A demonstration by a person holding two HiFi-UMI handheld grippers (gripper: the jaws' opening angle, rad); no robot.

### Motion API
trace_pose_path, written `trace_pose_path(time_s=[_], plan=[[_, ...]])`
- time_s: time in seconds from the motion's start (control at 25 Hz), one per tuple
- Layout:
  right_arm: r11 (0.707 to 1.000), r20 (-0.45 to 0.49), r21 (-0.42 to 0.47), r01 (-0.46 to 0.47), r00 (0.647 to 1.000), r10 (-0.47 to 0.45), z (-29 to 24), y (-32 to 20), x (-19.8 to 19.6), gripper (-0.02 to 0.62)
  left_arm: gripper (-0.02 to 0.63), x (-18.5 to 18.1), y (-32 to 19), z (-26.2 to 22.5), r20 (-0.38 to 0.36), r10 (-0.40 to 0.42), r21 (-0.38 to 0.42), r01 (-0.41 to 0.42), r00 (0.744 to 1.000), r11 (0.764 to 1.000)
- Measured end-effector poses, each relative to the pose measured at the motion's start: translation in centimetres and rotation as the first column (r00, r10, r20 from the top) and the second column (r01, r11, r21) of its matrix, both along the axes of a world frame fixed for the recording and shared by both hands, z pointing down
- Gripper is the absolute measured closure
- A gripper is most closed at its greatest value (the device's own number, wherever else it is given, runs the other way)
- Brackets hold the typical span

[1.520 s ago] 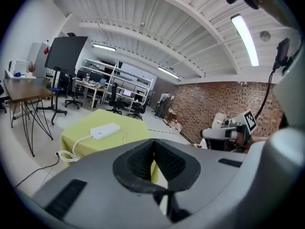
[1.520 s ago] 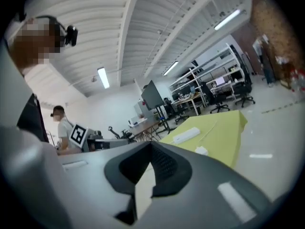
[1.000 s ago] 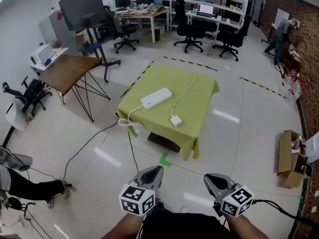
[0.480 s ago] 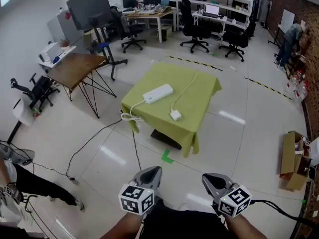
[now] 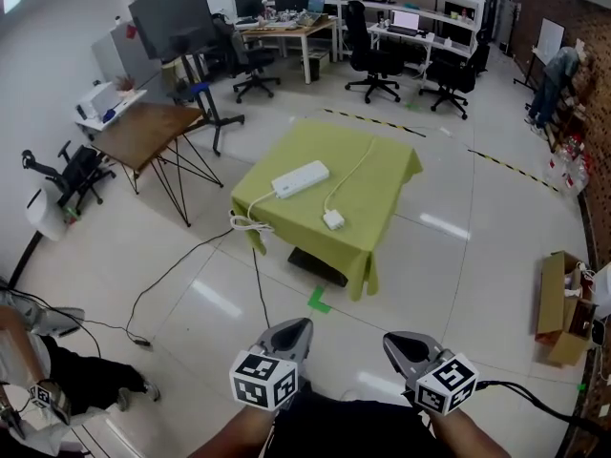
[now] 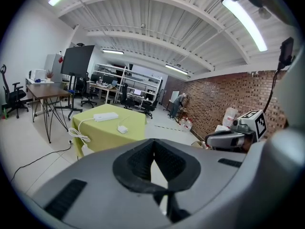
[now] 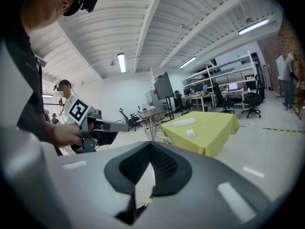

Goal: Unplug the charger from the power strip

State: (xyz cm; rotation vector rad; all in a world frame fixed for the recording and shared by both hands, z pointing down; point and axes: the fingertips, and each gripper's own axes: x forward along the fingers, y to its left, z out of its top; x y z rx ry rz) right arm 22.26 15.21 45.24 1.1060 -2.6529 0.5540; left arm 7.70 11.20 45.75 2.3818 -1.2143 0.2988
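Note:
A table with a yellow-green cloth (image 5: pixel 368 194) stands a few steps ahead on the floor. On it lies a white power strip (image 5: pixel 300 178), whose cord (image 5: pixel 250 224) hangs coiled off the left edge. The small white charger (image 5: pixel 333 219) lies on the cloth nearer to me, apart from the strip, and its thin cable runs toward the far edge. My left gripper (image 5: pixel 298 325) and right gripper (image 5: pixel 393 340) are held side by side low in the head view, far from the table. Both are shut with nothing in them. The strip (image 6: pixel 106 117) and charger (image 6: pixel 122 128) show small in the left gripper view.
A wooden table (image 5: pixel 143 127) and a black screen on a stand (image 5: pixel 172 12) are at the left, office chairs and desks at the back. A black floor cable (image 5: pixel 181 270) leads to the table. A cardboard box (image 5: pixel 554 303) sits right. A person (image 5: pixel 38 380) is at lower left.
The view has shifted a little, so the table sits slightly higher in the picture. The person at the lower left has moved. Both grippers stay shut and side by side.

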Motion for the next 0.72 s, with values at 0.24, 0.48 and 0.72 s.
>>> trace_pose_path(time_s=[0.24,0.48,0.72], plan=[[1.000,-0.007,0.008,0.016,1.000,-0.016,-0.4,-0.2,-0.3,0.595,0.600,-0.1,0.1,-0.4,0.005,-0.002,0.004,0.002,1.000,1.000],[0.999,-0.013,0.010,0.031,0.999,-0.030,-0.3,0.0,-0.9,0.595,0.600,-0.3,0.2,-0.3,0.008,-0.001,0.005,0.001,1.000,1.000],[0.999,-0.013,0.011,0.034,0.999,-0.034,-0.5,0.0,-1.1,0.595,0.600,-0.5,0.2,-0.7,0.009,-0.001,0.006,0.001,1.000,1.000]])
